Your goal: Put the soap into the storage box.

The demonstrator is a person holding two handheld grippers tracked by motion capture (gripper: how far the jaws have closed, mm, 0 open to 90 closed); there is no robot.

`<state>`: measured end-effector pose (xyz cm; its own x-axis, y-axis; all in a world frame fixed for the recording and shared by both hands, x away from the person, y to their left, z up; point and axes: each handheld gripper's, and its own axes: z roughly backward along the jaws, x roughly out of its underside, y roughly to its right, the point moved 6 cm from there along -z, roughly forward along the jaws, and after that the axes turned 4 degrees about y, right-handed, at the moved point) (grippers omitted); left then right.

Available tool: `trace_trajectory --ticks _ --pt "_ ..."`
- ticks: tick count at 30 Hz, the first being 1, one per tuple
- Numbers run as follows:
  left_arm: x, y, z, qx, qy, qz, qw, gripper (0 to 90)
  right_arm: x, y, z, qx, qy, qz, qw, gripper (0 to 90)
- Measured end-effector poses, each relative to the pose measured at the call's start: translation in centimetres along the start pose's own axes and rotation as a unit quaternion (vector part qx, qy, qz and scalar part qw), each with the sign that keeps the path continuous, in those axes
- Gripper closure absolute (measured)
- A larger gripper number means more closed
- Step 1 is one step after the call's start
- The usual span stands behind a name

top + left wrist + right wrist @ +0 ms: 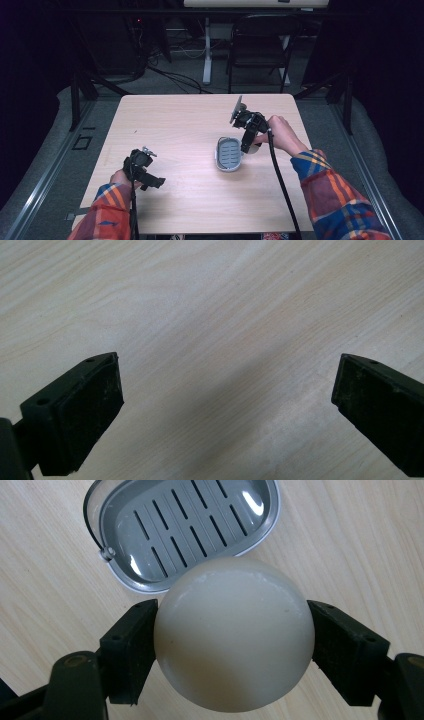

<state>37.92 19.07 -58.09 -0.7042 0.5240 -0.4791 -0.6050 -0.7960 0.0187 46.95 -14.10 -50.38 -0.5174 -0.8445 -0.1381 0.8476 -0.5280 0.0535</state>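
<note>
A grey slotted soap dish lies on the wooden table right of centre; the right gripper view shows the dish with its slotted floor bare. My right gripper hovers just right of the dish, shut on a cream-white rounded soap bar that sits between its two jaws; the bar peeks out pale beside the jaws. My left gripper rests low at the table's front left, open, its jaws wide apart over bare wood.
A black folding chair and a white table leg stand beyond the far edge. Dark frame bars flank both sides. Cables trail from each gripper toward the front edge.
</note>
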Motion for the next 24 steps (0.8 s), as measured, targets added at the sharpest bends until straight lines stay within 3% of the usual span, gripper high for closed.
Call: trace_trajectory --ticks 15,24 --pt "0.0 -0.1 0.0 -0.001 0.0 0.001 1.0 0.1 -2.9 -1.1 -0.3 -0.007 0.006 0.016 0.9998 23.5" --pt "0.0 0.0 0.0 0.0 0.0 0.0 1.0 0.1 -4.3 -1.8 -1.6 -0.019 0.015 0.019 0.9995 23.5"
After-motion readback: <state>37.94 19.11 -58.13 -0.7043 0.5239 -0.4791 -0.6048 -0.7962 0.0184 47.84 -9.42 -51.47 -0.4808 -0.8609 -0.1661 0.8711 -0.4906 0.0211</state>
